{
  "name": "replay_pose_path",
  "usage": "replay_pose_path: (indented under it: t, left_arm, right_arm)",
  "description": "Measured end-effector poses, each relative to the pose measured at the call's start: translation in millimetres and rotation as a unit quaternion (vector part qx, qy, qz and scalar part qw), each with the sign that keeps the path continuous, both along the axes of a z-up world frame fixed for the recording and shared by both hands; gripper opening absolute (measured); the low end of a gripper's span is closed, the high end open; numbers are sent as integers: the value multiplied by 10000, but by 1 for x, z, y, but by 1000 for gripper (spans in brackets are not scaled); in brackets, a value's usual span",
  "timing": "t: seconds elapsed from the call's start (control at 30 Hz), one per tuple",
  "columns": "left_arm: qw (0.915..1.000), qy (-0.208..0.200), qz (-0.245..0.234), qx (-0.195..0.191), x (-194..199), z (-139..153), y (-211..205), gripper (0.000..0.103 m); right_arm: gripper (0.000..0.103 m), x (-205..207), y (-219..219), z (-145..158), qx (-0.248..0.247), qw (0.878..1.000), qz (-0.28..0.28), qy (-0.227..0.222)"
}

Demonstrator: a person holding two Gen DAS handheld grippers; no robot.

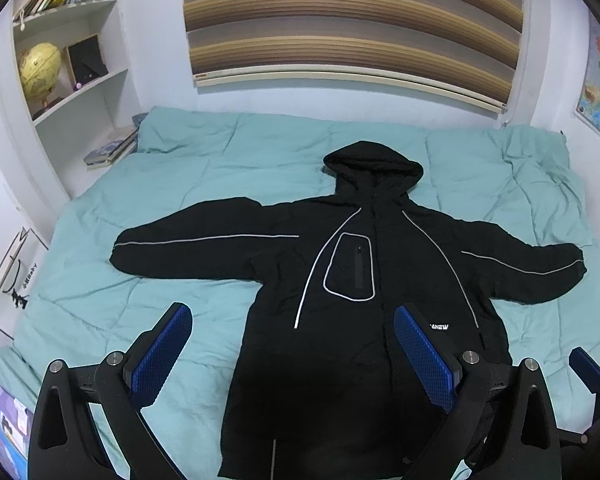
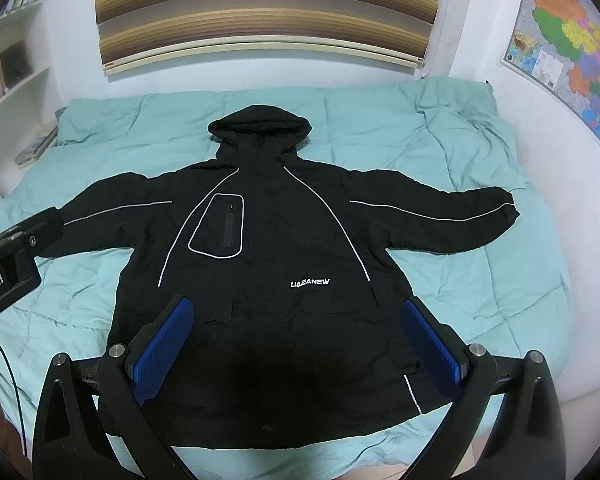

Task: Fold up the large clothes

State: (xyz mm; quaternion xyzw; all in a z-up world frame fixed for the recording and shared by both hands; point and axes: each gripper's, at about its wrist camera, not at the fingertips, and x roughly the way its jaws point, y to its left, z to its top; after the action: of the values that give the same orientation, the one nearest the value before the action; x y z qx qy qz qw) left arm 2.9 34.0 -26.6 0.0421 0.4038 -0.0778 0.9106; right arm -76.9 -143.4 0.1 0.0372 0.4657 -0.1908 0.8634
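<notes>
Before you lies a black jacket (image 2: pixel 260 248) with thin white piping and white chest lettering, spread on a plain teal quilt (image 2: pixel 460 288). Your gripper fingers carry blue textured pads (image 2: pixel 162 354) on black frames. The blind (image 1: pixel 352 20) shows brown and tan horizontal stripes; the globe (image 1: pixel 40 70) is yellow; the wall map (image 2: pixel 572 52) is multicoloured.
</notes>
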Motion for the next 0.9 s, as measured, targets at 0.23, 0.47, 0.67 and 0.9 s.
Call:
replay_pose_path:
  t: [0.23, 0.47, 0.67, 0.9]
  left_arm:
    - [9999, -81, 138, -19, -7, 5, -22, 101]
    - [9997, 127, 148, -112, -11, 1, -72, 101]
    - [9998, 186, 66, -48, -14, -9, -133, 101]
    - [9985, 482, -246, 99, -8, -36, -216, 101]
  right_arm:
    - [103, 0, -25, 5, 75, 9999, 101, -78]
    - [103, -3, -78, 5, 180, 9998, 51, -75]
    - [103, -10, -154, 1, 414, 9985, -188, -292]
    - [103, -11, -277, -27, 479, 9962, -717, -83]
